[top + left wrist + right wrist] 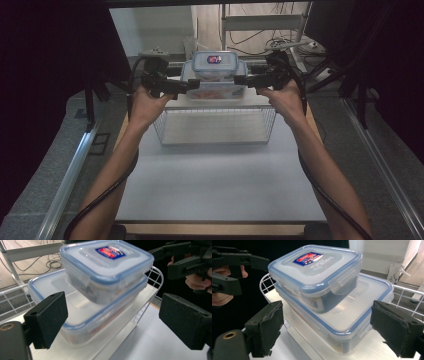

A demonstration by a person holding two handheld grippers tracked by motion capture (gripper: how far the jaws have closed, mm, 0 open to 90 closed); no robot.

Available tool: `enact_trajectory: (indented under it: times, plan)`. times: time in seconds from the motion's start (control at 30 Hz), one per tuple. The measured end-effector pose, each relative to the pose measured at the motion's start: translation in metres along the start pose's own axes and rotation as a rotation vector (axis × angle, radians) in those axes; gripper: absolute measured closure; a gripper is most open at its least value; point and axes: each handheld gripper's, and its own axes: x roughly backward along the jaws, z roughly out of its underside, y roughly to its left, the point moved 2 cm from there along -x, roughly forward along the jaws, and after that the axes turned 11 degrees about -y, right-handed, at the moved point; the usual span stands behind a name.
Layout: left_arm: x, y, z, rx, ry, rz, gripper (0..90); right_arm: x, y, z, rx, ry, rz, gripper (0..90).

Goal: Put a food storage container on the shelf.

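Note:
A small clear box (215, 63) with a blue-rimmed lid and a red and blue label sits on a larger clear box (216, 89) of the same kind. Both rest on top of a white wire rack (215, 125) at the table's far end. My left gripper (192, 86) is at the stack's left end and my right gripper (239, 80) at its right end. In the left gripper view its jaws (113, 315) stand wide apart, with the large box (85, 307) ahead and no pad touching it. The right gripper (329, 327) is open too, facing the small box (314, 272) and the large box (352, 312).
The white table top (215, 180) lies in front of the rack. Black curtains hang at both sides. Behind the table are a metal frame and loose cables on the floor (260, 40). A black cable (100, 200) trails from each gripper along the forearms.

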Motion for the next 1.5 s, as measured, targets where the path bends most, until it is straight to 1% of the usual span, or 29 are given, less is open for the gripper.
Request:
enact_trajectory:
  times: [0.17,0.27,0.37,0.53,0.63,0.73,0.83,0.97,1.03,1.17,1.33,1.4,1.43,1.47,1.5]
  plan:
    - [0.005,-0.006,0.008,-0.027,0.0,0.008,6.8,0.003,0.004,0.004,0.013,-0.004,-0.001,10.5]
    - [0.008,-0.01,0.014,-0.051,0.005,0.004,6.2,0.007,0.006,0.006,0.018,-0.003,-0.01,10.1]
    - [0.009,-0.012,0.018,-0.061,0.005,0.003,5.9,0.009,0.008,0.009,0.022,-0.001,-0.013,10.0]
    - [0.011,-0.017,0.024,-0.063,0.003,0.004,5.5,0.01,0.01,0.013,0.025,0.005,-0.014,9.7]
    - [0.015,-0.019,0.028,-0.067,0.001,0.002,5.5,0.012,0.011,0.016,0.019,0.007,-0.015,9.6]
    - [0.019,-0.022,0.032,-0.071,-0.006,0.002,5.4,0.015,0.012,0.019,0.024,0.009,-0.015,9.5]
    - [0.021,-0.024,0.038,-0.075,-0.007,0.002,5.3,0.018,0.014,0.024,0.039,0.012,-0.012,9.4]
    - [0.023,-0.026,0.043,-0.086,-0.001,0.002,5.3,0.021,0.016,0.028,0.046,0.018,-0.011,9.0]
    - [0.024,-0.028,0.048,-0.101,0.006,-0.002,5.3,0.024,0.017,0.03,0.051,0.019,-0.01,8.9]
    - [0.028,-0.03,0.055,-0.108,0.009,-0.003,5.3,0.029,0.021,0.037,0.073,0.026,-0.002,8.4]
    - [0.031,-0.033,0.062,-0.108,0.002,-0.006,4.9,0.033,0.024,0.043,0.075,0.027,-0.006,7.8]
    - [0.033,-0.035,0.065,-0.11,-0.001,-0.007,4.7,0.034,0.026,0.046,0.079,0.03,-0.002,7.0]
    - [0.034,-0.036,0.067,-0.114,0.002,-0.008,4.5,0.037,0.028,0.048,0.094,0.026,0.01,5.7]
    - [0.034,-0.037,0.068,-0.118,0.001,-0.01,4.5,0.037,0.028,0.048,0.094,0.026,0.01,5.7]
    - [0.036,-0.04,0.07,-0.125,0.001,-0.01,4.3,0.039,0.03,0.05,0.107,0.023,0.02,4.2]
